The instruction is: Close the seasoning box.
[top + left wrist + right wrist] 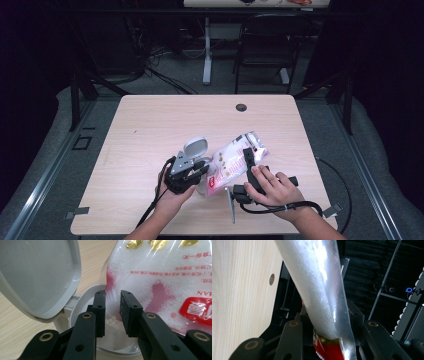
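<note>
The right gripper (248,162) clamps the tilted bag (231,160) – the left gripper's (194,172) fingers (100,312) grip the container rim (75,312), lid (37,275) open

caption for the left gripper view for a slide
Left tongs grip the rim of a white container with its lid flipped open, as a bag of white granules tips into it.

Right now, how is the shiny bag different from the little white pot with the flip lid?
The bag is soft, crinkly plastic with red print; the pot is hard and plain white. The bag is tipped up, held in the right gripper; the pot stands on the table, lid open, at the left gripper. Both hold white grains.
</note>
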Demonstrator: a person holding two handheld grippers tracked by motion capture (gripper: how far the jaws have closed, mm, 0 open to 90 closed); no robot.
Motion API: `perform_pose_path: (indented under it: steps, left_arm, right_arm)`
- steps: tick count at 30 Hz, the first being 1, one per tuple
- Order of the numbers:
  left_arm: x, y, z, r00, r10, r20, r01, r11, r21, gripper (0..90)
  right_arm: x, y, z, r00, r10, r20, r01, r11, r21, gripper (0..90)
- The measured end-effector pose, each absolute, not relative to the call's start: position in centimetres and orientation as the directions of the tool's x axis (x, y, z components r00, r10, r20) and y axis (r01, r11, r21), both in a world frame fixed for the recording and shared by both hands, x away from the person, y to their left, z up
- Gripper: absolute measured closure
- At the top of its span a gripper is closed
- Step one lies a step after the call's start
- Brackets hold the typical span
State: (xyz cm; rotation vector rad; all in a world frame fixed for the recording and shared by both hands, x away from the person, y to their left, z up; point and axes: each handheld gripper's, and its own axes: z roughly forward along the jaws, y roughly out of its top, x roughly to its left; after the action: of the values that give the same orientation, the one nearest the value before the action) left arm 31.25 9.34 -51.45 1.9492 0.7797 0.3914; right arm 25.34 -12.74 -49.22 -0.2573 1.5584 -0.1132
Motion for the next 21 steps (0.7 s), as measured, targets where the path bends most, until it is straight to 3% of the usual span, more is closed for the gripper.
perform_pose_path:
  steps: [21]
  left_arm:
    - [31.24,9.29,-51.52,0.745,0.664,-0.053,0.358,-0.332,0.873,75.0]
  right_arm:
    - [25.2,-12.57,-49.01,-0.002,-0.255,-0.967,-0.102,0.962,-0.254,71.8]
